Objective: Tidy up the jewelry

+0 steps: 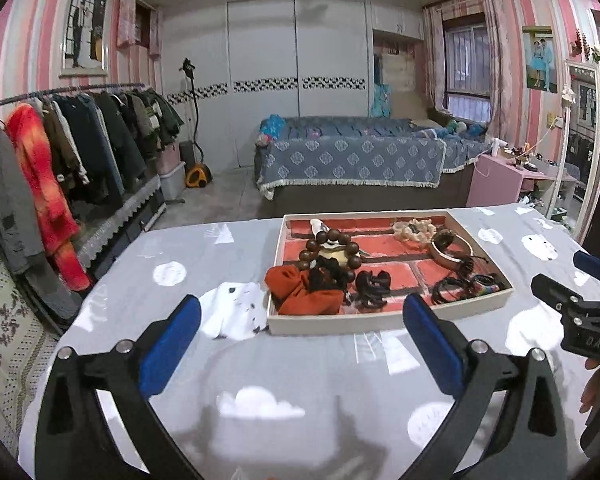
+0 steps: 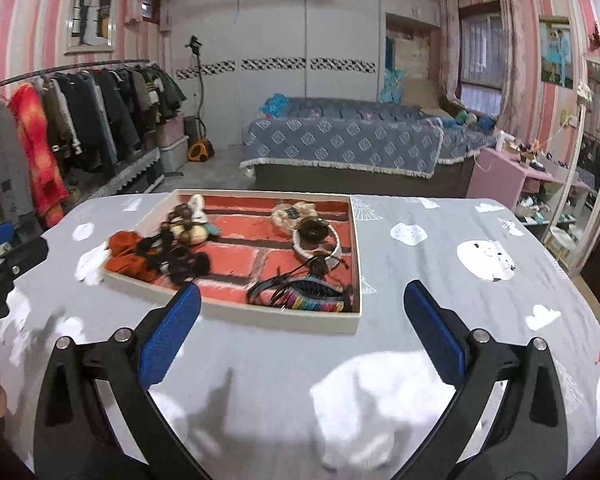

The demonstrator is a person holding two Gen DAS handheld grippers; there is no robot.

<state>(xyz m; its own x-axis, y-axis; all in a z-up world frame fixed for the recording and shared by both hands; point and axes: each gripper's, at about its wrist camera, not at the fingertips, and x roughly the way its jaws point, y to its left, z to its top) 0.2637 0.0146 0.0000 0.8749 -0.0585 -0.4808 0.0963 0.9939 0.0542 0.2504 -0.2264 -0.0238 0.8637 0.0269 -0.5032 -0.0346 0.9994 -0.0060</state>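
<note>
The left tool [image 1: 302, 332] is seen spread wide, its blue pads [image 1: 171, 344] well apart, and nothing is held between them; only the grey tabletop [image 1: 160, 312] with its white cloud prints is seen in the gap. The right tool [image 2: 302, 332] is likewise spread to its full width with nothing gripped. Each tool is glimpsed at the edge of the other's view, and both are kept short of the tray.

Just beyond the tools, a shallow white-rimmed tray [image 1: 340, 324] with a red brick-patterned floor is set on the tabletop, and all the jewelry is gathered in it. At its near left corner an orange fabric scrunchie [image 1: 308, 294] is bunched, with a dark tangled piece lying over it. A bracelet of large round brown wooden beads [image 1: 332, 250] is laid behind it, looped over a pale cream object. A dark claw hair clip [image 1: 374, 286] is placed beside the scrunchie. Toward the far right a cream ruffled scrunchie [image 1: 412, 230] is found, and next to it a pale rigid bangle [image 1: 446, 250] with a dark round ornament. At the near right corner black cords [image 2: 276, 288] and a rainbow-striped piece [image 2: 312, 304] are heaped together.

A bed [image 1: 352, 156] and a clothes rack [image 1: 80, 136] are seen beyond the tabletop.
</note>
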